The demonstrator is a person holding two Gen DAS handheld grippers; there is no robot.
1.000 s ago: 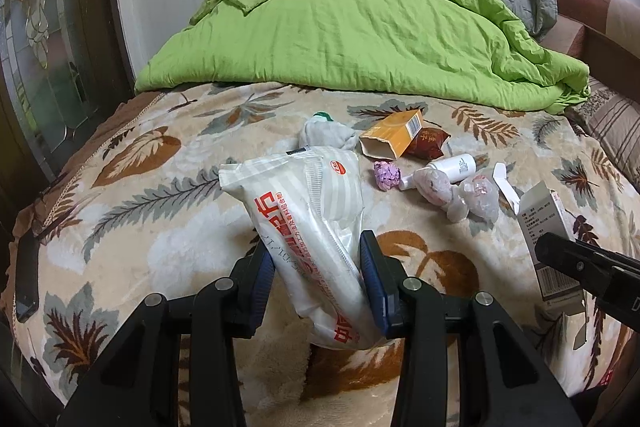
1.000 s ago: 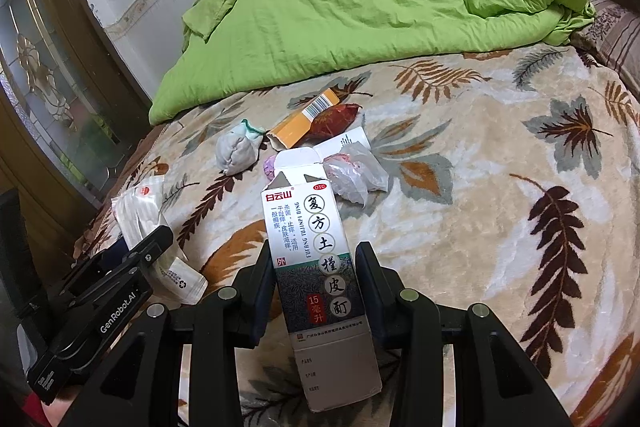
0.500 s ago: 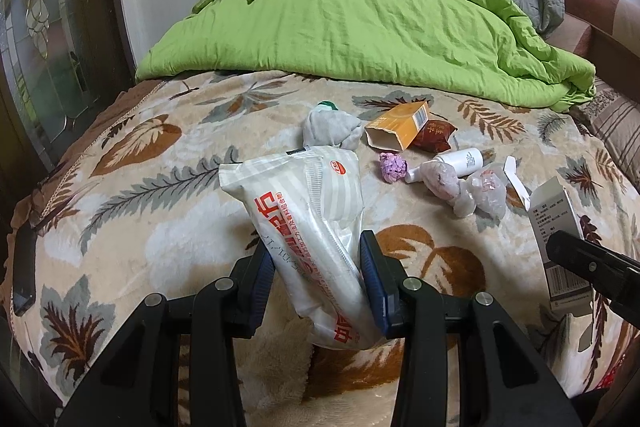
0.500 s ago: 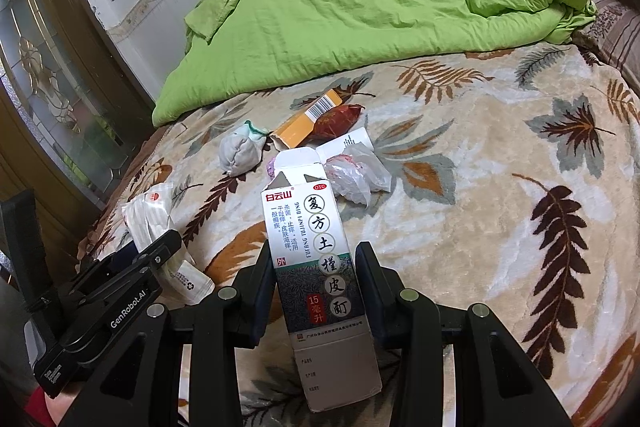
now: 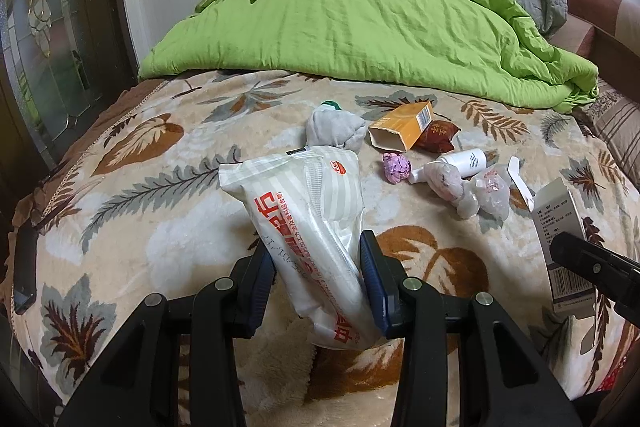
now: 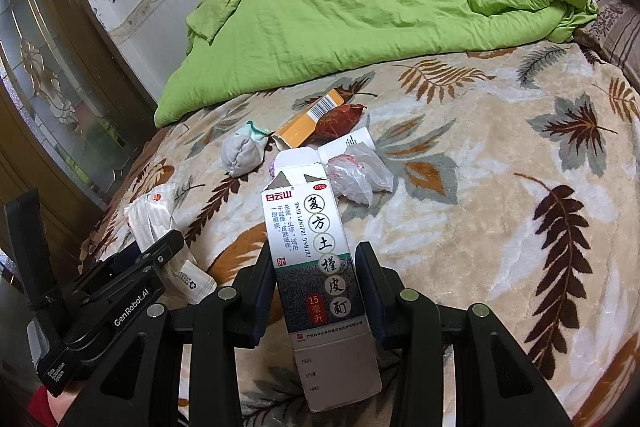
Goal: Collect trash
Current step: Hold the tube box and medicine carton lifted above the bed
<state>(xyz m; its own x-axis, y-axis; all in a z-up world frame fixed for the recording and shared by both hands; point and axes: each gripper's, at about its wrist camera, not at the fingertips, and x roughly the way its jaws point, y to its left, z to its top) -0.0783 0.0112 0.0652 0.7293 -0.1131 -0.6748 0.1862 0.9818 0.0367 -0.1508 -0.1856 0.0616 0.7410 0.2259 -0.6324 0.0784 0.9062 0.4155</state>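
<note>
- Nearest the left wrist camera, the left gripper [image 5: 318, 281] is clamped on a white plastic wrapper [image 5: 308, 223] with red print; its jaws are partly closed, pads pressing both sides, and the wrapper is lifted above the blanket [image 5: 132, 227].
- Nearest the right wrist camera, the right gripper [image 6: 316, 285] pinches a tall medicine box [image 6: 320, 267], top flap open, in the same partly closed way.
- Compared with a second ago, almost nothing has changed: both grips are the same and the view has barely shifted.
- That suggests two pieces are secured and waiting to be carried off; no bin is visible.
- Farther out, uncollected trash lies clustered on the blanket: a grey bundle [image 5: 336, 129], an orange box [image 5: 402, 131], a dark red packet [image 5: 438, 137], a purple wad [image 5: 396, 167], a small white bottle [image 5: 466, 161] and clear bags [image 5: 476, 189].
- Beyond, a green quilt [image 5: 360, 15] is heaped against the wall.
</note>
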